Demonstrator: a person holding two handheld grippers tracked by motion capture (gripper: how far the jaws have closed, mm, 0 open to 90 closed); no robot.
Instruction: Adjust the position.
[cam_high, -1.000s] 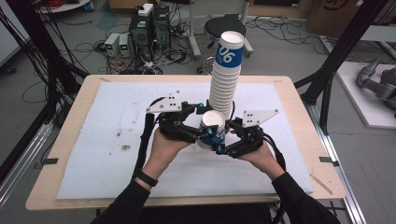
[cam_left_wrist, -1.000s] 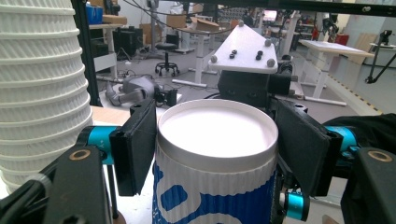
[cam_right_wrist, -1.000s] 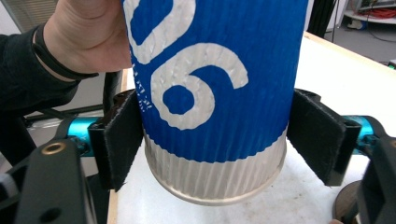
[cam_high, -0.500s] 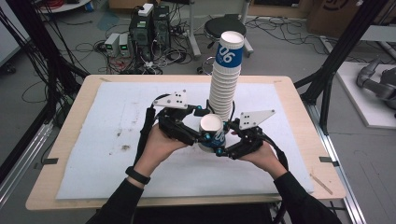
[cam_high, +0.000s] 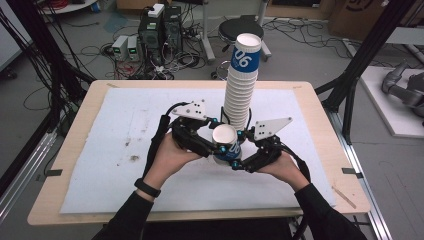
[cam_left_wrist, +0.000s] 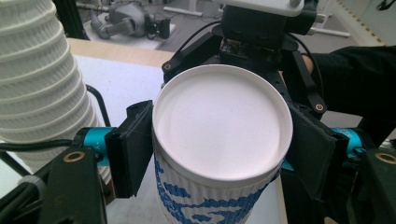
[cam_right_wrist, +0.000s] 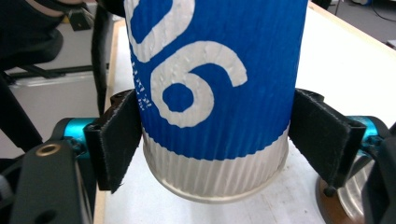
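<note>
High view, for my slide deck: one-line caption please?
Both grippers' fingers close around one blue-and-white paper cup in front of a tall cup stack.

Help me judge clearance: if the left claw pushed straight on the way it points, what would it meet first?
The paper cup already between the left claw's pads; right behind it, seemingly very close, sits the right claw, facing it.

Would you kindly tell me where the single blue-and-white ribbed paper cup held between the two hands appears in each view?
High view: the blue-and-white ribbed paper cup sits at centre, between both hands.
Left gripper view: centre, white open mouth facing the camera.
Right gripper view: centre, blue side with a white numeral.
Shared landmark: the tall stack of white ribbed cups, at the left edge of the left gripper view.
</note>
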